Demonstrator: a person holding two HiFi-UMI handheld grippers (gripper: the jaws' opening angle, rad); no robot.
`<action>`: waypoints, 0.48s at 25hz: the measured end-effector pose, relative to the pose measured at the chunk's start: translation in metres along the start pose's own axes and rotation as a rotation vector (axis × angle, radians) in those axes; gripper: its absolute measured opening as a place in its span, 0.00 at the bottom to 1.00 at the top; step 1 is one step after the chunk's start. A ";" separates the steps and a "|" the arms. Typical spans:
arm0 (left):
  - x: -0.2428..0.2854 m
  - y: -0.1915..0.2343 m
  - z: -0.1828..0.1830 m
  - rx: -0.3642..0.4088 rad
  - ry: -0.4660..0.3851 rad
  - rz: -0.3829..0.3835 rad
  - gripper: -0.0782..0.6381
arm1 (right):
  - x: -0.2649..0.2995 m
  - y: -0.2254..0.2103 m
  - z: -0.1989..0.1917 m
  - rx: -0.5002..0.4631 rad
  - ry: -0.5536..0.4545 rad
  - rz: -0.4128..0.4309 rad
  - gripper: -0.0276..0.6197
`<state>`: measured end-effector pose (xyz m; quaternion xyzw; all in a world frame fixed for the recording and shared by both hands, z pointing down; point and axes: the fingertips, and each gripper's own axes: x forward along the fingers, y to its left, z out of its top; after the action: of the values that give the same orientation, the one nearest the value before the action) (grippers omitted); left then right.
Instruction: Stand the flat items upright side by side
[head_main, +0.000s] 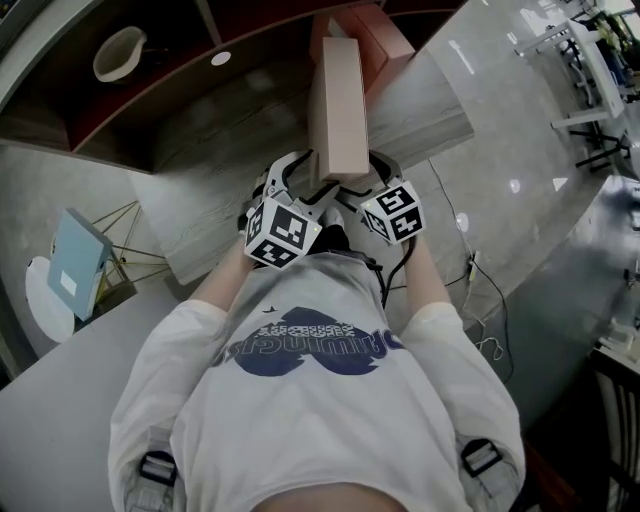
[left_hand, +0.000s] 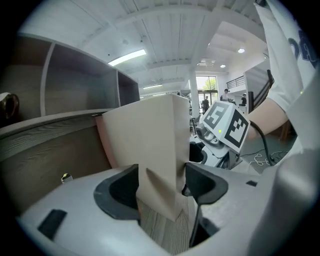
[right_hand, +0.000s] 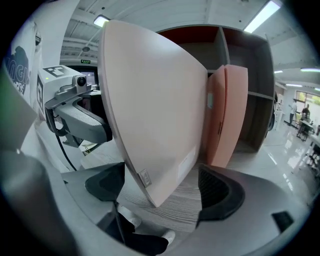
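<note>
The beige box (head_main: 338, 110) is a plain, flat carton standing upright on a long narrow edge on the wood-grain bench (head_main: 425, 105). It runs lengthwise from near the bench's front edge towards the back. Small pale labels sit low on its broad face. Behind it, at the bench's back edge, the pink boxes (right_hand: 227, 115) stand upright, seemingly two face to face.

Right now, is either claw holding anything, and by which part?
Left claw grips the beige box at its near lower corner; right claw only straddles it, not gripping.
</note>
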<state>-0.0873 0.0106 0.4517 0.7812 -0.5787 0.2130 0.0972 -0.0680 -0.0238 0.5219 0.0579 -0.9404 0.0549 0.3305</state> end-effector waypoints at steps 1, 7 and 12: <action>0.003 0.002 0.002 -0.011 -0.001 0.018 0.53 | 0.002 -0.005 -0.001 0.011 -0.004 0.015 0.76; 0.026 0.013 0.014 -0.067 0.023 0.135 0.53 | 0.001 -0.035 0.001 -0.013 0.000 0.131 0.76; 0.045 0.026 0.022 -0.109 0.029 0.212 0.53 | 0.003 -0.055 0.014 -0.066 -0.017 0.233 0.76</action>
<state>-0.0960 -0.0452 0.4497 0.7061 -0.6673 0.2015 0.1248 -0.0712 -0.0799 0.5163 -0.0625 -0.9448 0.0614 0.3156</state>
